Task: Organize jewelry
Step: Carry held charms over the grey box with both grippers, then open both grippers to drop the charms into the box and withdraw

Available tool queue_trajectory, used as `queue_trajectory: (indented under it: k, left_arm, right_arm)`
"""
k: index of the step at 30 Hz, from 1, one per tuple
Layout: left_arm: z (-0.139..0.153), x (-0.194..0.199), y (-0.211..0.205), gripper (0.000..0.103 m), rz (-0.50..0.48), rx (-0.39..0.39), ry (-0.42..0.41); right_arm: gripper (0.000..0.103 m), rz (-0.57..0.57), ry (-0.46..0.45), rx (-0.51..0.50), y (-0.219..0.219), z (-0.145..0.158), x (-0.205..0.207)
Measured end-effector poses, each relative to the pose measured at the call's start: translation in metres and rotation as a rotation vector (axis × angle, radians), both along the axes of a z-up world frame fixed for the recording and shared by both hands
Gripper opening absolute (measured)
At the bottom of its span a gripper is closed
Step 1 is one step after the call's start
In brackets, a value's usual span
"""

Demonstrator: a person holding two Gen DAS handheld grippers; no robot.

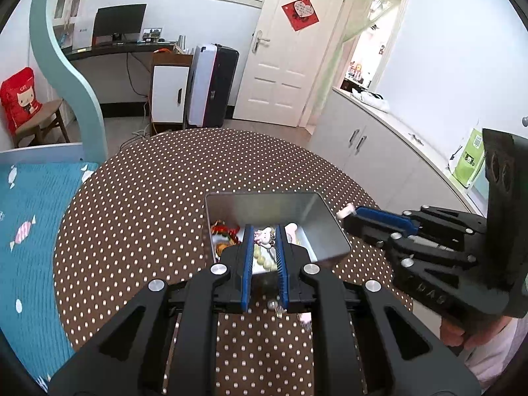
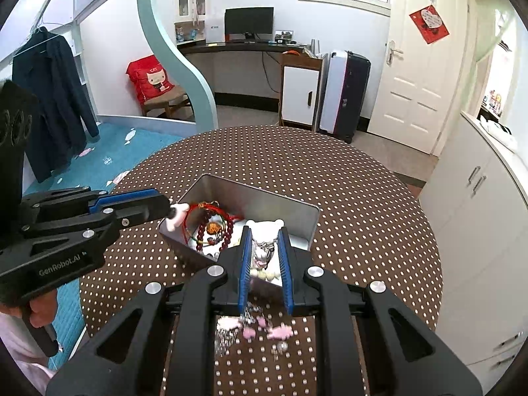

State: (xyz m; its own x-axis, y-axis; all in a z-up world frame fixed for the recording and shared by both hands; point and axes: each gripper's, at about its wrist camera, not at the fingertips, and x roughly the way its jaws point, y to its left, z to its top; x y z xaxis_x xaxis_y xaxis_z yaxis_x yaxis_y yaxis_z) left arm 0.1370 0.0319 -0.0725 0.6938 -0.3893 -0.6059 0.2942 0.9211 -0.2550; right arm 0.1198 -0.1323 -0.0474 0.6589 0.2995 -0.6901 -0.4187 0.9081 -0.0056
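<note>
A silver metal tin [image 1: 325, 227] [image 2: 283, 208] stands on the round dotted table and holds red bead bracelets [image 2: 211, 227], a white bear charm [image 2: 264, 231] and pale beads [image 1: 264, 259]. My left gripper [image 1: 264, 231] hovers over the tin's near side with its jaws a little apart and nothing between them. In the right wrist view it comes in from the left [image 2: 165, 209], and a small white-pink piece [image 2: 176, 217] sits at its tip. My right gripper [image 2: 264, 234] is over the tin's near edge, slightly open. Pink charms with a silver chain [image 2: 254, 328] lie on the table under it.
The round brown dotted table [image 1: 158, 198] carries everything. A bed with a teal cover [image 1: 29, 217] is to the left, white cabinets [image 1: 369, 145] to the right. A small silver bead [image 1: 272, 304] lies under my left gripper.
</note>
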Motion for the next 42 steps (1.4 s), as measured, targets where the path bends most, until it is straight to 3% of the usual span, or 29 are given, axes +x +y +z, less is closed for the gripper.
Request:
queue_trajectory:
  k: [10, 12, 14, 26, 34, 38, 40, 42]
  left_arm:
    - [-0.007, 0.027, -0.011, 0.013, -0.009, 0.023, 0.028]
    - [-0.007, 0.029, -0.013, 0.015, -0.005, 0.042, 0.025]
    - [-0.009, 0.031, -0.013, 0.025, 0.004, 0.051, 0.033]
    - [-0.012, 0.028, -0.013, 0.026, 0.005, 0.059, 0.045]
    - [-0.010, 0.012, -0.010, 0.027, 0.002, 0.042, 0.035]
    - [-0.008, 0.000, -0.012, 0.028, -0.006, 0.044, 0.024]
    - [-0.008, -0.006, -0.011, 0.039, -0.009, 0.043, 0.020]
    - [-0.009, -0.013, -0.011, 0.043, -0.013, 0.045, 0.015]
  right_arm:
    - [0.016, 0.017, 0.041, -0.001, 0.008, -0.013, 0.026]
    - [0.028, 0.015, 0.040, -0.004, 0.008, -0.012, 0.028]
    - [0.031, 0.019, 0.036, -0.004, 0.008, -0.012, 0.027]
    - [0.033, -0.005, 0.038, -0.014, -0.001, -0.011, 0.020]
    - [0.043, -0.025, 0.030, -0.004, -0.010, -0.011, 0.007]
    - [0.050, -0.066, 0.027, 0.008, -0.022, -0.011, -0.001]
    - [0.060, -0.085, 0.016, 0.017, -0.028, -0.009, -0.007]
    - [0.068, -0.109, 0.000, 0.027, -0.036, -0.007, -0.014]
